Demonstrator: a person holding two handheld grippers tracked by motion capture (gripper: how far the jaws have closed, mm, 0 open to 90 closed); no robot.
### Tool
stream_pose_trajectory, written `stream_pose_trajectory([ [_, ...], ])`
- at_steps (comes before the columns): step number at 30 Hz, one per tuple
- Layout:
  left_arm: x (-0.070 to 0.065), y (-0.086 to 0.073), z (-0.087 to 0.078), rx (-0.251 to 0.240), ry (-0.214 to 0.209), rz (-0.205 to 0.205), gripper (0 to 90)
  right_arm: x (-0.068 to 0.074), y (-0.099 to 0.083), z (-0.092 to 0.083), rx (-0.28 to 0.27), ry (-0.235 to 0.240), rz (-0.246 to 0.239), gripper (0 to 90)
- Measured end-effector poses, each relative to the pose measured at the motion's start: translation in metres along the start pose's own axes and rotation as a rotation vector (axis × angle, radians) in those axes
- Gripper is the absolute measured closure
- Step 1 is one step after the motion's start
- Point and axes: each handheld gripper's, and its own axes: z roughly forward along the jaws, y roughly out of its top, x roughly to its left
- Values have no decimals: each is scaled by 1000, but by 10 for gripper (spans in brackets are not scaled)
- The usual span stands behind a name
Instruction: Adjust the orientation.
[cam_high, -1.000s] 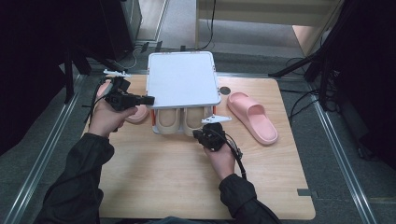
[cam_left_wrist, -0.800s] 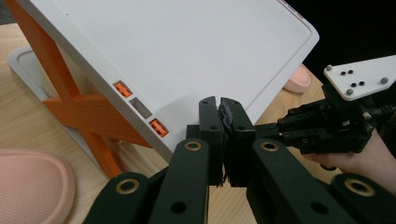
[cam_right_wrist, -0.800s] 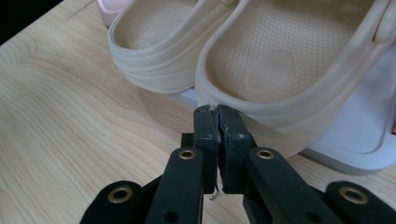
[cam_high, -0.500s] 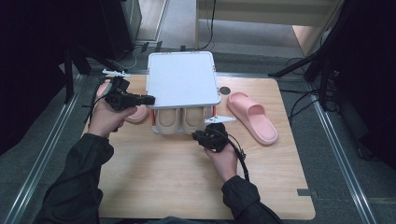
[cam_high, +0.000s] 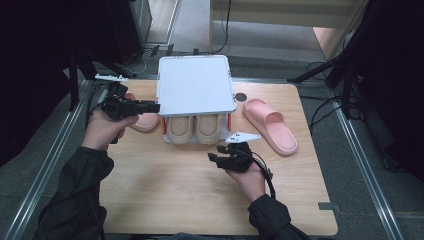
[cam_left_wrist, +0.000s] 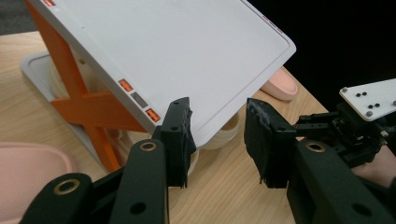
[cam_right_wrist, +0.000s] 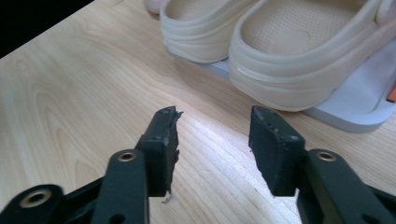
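Note:
A rack with a white top shelf (cam_high: 196, 85) and orange supports (cam_left_wrist: 88, 102) stands at the back middle of the wooden table (cam_high: 165, 200). A pair of beige clogs (cam_high: 192, 129) sits on its lower shelf (cam_right_wrist: 355, 112). My left gripper (cam_high: 152, 106) is at the top shelf's left edge. Its jaws have just been opening and now stand open (cam_left_wrist: 217, 140), with the shelf's edge just beyond the pads and untouched. My right gripper (cam_high: 215, 157) hovers in front of the clogs (cam_right_wrist: 299, 60). Its jaws have also just been opening and stand open (cam_right_wrist: 212, 128), with nothing between them.
One pink slipper (cam_high: 270, 125) lies right of the rack. Another pink slipper (cam_high: 142, 120) lies at the rack's left, under my left hand. A small dark round hole (cam_high: 241, 96) is near the table's back edge. Black stands and cables surround the table.
The right hand has drawn back from the clogs toward the table's front. The left hand has stayed at the shelf's edge.

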Motion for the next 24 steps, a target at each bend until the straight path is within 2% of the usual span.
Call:
stream_pose_trajectory([
  [3,2,-3,-8,-11,14,-9,600,0,0,-6,0,26,-20,480],
  [6,5,-7,-14,-16,30,-26,598,0,-2,-14,-13,26,-40,450],
  [8,7,-10,-17,-13,51,-29,600,-1,-3,-17,-2,49,-11,441],
  [10,9,-13,-20,-11,61,-39,602,-2,-4,-21,5,64,-7,439],
  [13,10,-17,-23,-10,84,-43,602,-3,-5,-25,10,70,-22,430],
  [17,11,-22,-27,-12,92,-50,609,-7,-5,-33,16,77,-37,420],
  [19,14,-25,-28,-11,86,-61,655,-9,-7,-38,17,75,-39,417],
  [21,16,-28,-30,-28,110,-70,733,-12,-11,-42,19,74,-41,417],
  [24,22,-32,-30,-19,115,-74,771,-15,-14,-46,28,73,-37,417],
])
